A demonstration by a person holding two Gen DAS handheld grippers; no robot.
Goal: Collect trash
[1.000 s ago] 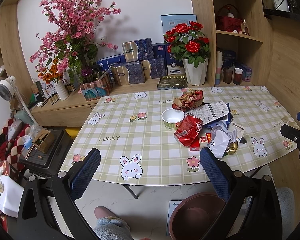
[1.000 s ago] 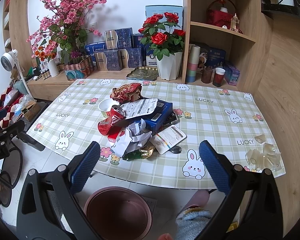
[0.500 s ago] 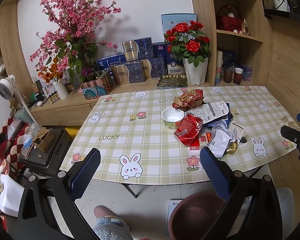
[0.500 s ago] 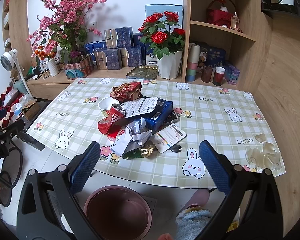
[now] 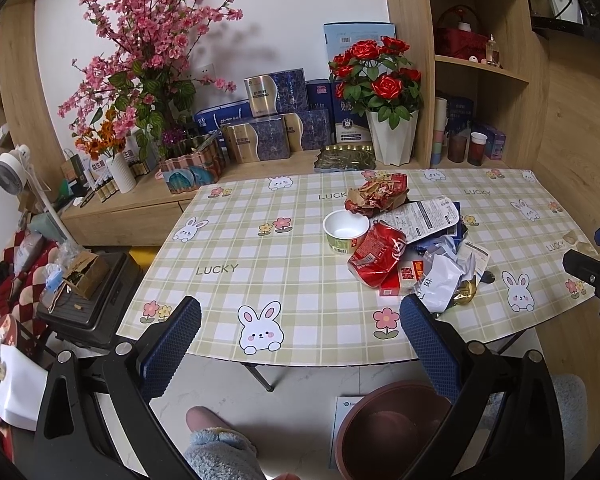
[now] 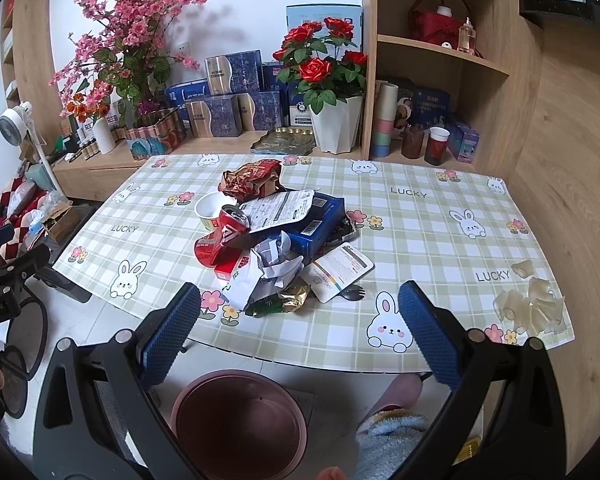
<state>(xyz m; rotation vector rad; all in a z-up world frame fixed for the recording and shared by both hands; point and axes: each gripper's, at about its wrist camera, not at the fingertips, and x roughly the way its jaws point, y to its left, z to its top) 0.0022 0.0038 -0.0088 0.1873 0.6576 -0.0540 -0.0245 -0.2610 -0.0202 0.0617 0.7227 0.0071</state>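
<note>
A: Where is there room on the table (image 5: 236, 256)?

B: The left half of the frame is bare cloth. A hand could slide in there.

A: What is in the way?

B: The trash pile (image 6: 276, 240) sits in the middle, with a paper cup (image 5: 346, 231) at its left edge. Flower pots and boxes (image 5: 276, 132) block the top. The brown bin (image 6: 240, 424) stands low, under the near table edge.
</note>
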